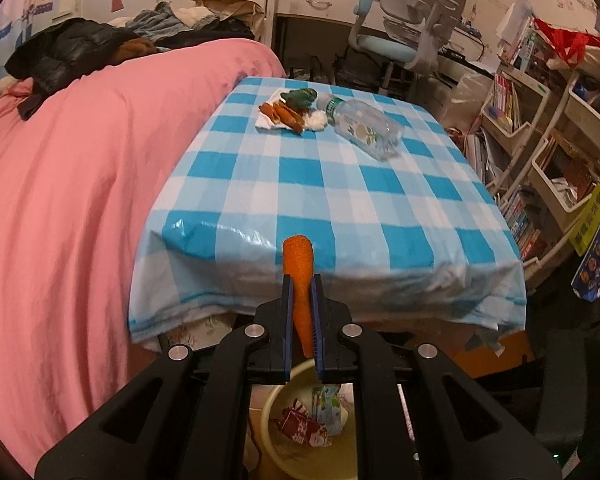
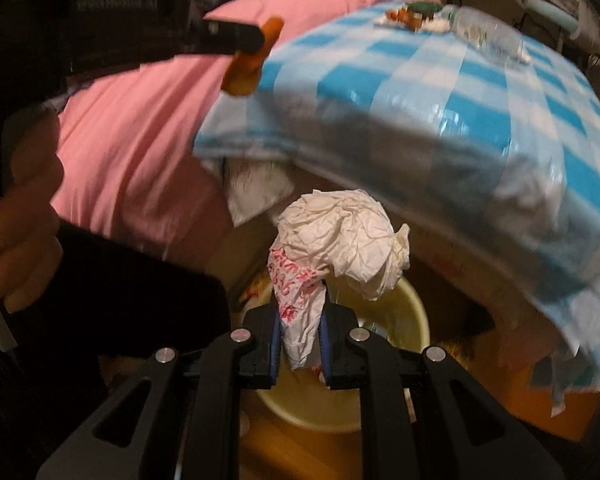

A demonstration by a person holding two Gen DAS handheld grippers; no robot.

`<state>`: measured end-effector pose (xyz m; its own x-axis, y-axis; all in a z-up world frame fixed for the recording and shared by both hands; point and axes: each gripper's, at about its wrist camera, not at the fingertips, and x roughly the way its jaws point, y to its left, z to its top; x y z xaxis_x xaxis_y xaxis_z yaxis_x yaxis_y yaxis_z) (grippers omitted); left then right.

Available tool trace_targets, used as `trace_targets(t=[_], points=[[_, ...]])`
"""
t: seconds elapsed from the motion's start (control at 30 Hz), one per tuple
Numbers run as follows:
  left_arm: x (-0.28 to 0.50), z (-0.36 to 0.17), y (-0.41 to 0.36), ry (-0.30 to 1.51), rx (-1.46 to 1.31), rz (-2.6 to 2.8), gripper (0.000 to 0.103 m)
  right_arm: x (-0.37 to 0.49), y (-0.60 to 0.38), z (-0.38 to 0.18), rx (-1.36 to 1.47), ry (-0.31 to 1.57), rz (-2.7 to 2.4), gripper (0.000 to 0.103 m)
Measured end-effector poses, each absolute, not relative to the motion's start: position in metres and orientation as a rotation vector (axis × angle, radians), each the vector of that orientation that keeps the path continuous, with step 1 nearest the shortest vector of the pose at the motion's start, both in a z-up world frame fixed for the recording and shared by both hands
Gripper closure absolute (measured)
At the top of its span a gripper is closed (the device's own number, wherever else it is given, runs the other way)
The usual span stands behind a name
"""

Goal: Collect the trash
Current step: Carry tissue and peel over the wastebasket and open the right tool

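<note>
My left gripper (image 1: 302,280) is shut on an orange carrot (image 1: 299,272), held upright in front of the table's near edge, above a yellow basin (image 1: 274,404) on the floor that holds snack wrappers (image 1: 308,424). My right gripper (image 2: 300,300) is shut on a crumpled white paper bag with red print (image 2: 332,248), held above the same yellow basin (image 2: 404,308). On the far side of the blue-checked table (image 1: 340,184) lie food scraps on white tissue (image 1: 288,114) and a clear plastic bottle (image 1: 360,124). The left gripper with the carrot (image 2: 256,56) shows at upper left in the right wrist view.
A pink bed (image 1: 68,168) runs along the table's left side. A desk chair (image 1: 404,28) stands behind the table. Shelves of books (image 1: 540,152) fill the right side. The tablecloth hangs over the near edge (image 1: 340,292).
</note>
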<state>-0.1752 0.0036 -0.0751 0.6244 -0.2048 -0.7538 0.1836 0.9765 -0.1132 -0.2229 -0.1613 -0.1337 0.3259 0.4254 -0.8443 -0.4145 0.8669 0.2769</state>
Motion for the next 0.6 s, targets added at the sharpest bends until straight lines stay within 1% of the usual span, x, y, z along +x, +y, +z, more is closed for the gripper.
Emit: trace_targets(t=[0.1,0.13,0.3,0.37,0.6], points=[[-0.182,-0.077,0.004,0.874,-0.025,-0.222,0.095,-0.23,-0.161,-0.144,0.005,1.16,0.545,0.083],[-0.184,-0.078,0.005,0.875,-0.025,-0.221,0.095,-0.233,-0.162,-0.146,0.006,1.171,0.536,0.079],[-0.194,-0.081,0.003,0.885,-0.017,-0.221,0.095,-0.238,-0.171,-0.146,0.028,1.166,0.499,0.071],[-0.196,-0.082,0.002,0.888,-0.01,-0.224,0.095,-0.238,-0.175,-0.144,0.036,1.147,0.48,0.062],[-0.206,-0.089,-0.005,0.908,0.017,-0.235,0.095,-0.234,-0.188,-0.133,0.078,1.079,0.424,0.054]])
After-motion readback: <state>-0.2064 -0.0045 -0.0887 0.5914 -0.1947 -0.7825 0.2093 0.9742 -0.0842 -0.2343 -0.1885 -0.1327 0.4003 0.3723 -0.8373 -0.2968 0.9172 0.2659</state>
